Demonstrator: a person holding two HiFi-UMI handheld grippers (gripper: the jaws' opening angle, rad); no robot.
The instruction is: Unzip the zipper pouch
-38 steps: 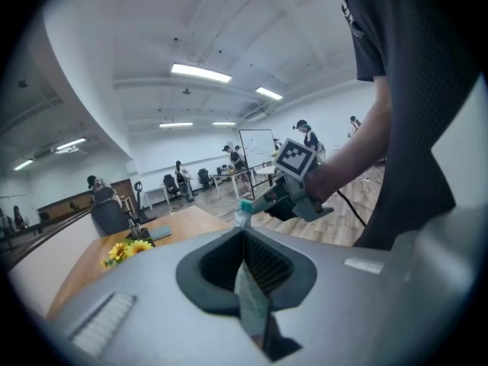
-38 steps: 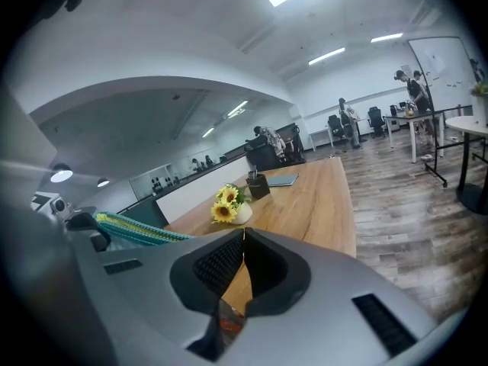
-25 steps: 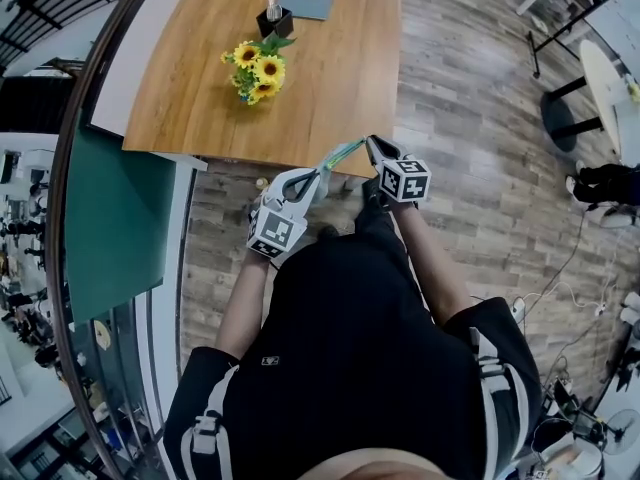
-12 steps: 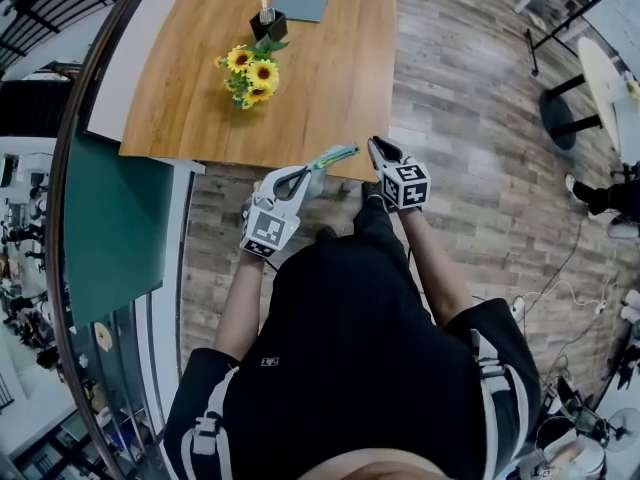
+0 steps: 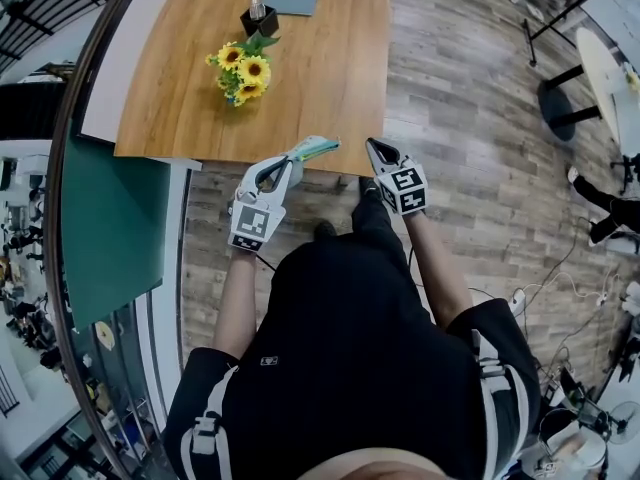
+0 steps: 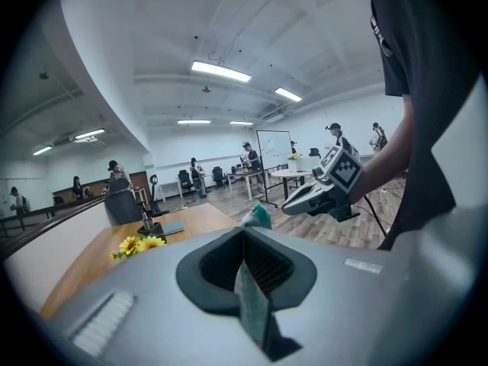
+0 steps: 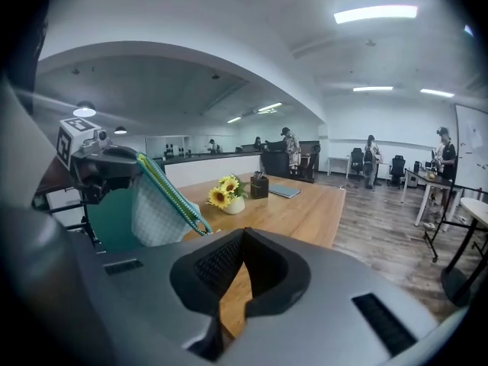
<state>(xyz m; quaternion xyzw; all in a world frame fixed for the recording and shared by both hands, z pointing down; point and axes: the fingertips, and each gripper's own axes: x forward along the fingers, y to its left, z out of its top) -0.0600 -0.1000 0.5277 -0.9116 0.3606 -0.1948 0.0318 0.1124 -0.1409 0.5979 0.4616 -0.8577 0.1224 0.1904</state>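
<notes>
Head view looks steeply down on the near edge of the wooden table, and I have both grippers raised just off that edge. My left gripper is clamped on the zipper pouch. The left gripper view bears this out: the pads are pressed together on a fold of pale mesh fabric, and the pouch's teal end pokes out past the jaws toward the table. The pouch is held up in the air over the table's near edge and does not rest on the top.

My right gripper sits just off the table's near right corner, beside the pouch but apart from it. Its jaws have just been closing and now meet with nothing between them. In the right gripper view only the table top shows through the gap. That view also shows the pouch hanging from the left gripper, off the table's left side. Its green-and-blue zipper edge slants downward toward the table. I cannot tell from here how far the zip is open.

On the table, sunflowers stand left of the middle. A black holder and a grey-blue pad lie near the table's far edge.
</notes>
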